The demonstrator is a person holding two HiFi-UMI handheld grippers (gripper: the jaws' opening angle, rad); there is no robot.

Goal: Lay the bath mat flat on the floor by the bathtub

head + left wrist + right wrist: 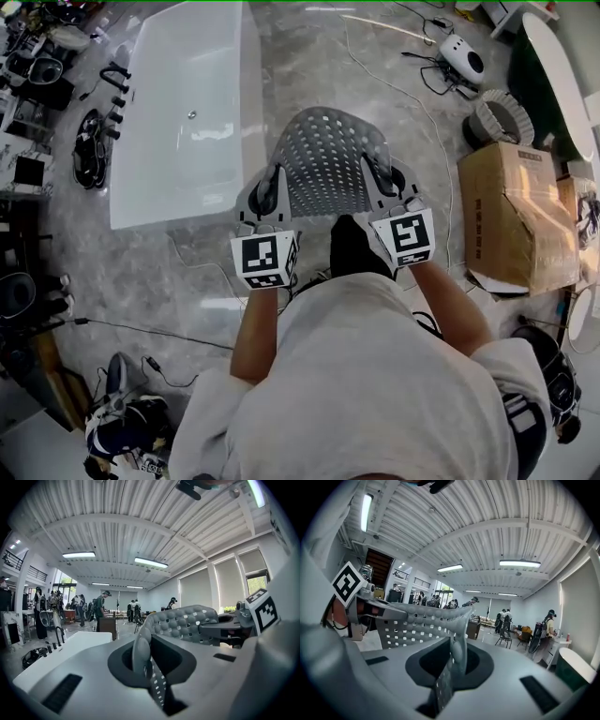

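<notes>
A grey perforated bath mat (328, 155) hangs in the air in front of me, gripped by its two near corners. My left gripper (266, 194) is shut on the mat's left corner, and the mat's edge (140, 651) stands pinched between its jaws. My right gripper (383, 180) is shut on the right corner, where the mat (417, 623) runs off to the left from its jaws. The white bathtub (187, 103) stands on the marble floor to the left of the mat. My shoe (356, 246) shows just under the mat's near edge.
A cardboard box (514, 211) sits on the floor at the right. Cables (412, 94) trail across the floor beyond the mat, towards a white device (461, 56). Black taps (114, 94) and shoes (91, 148) lie left of the tub. People stand far off (101, 604).
</notes>
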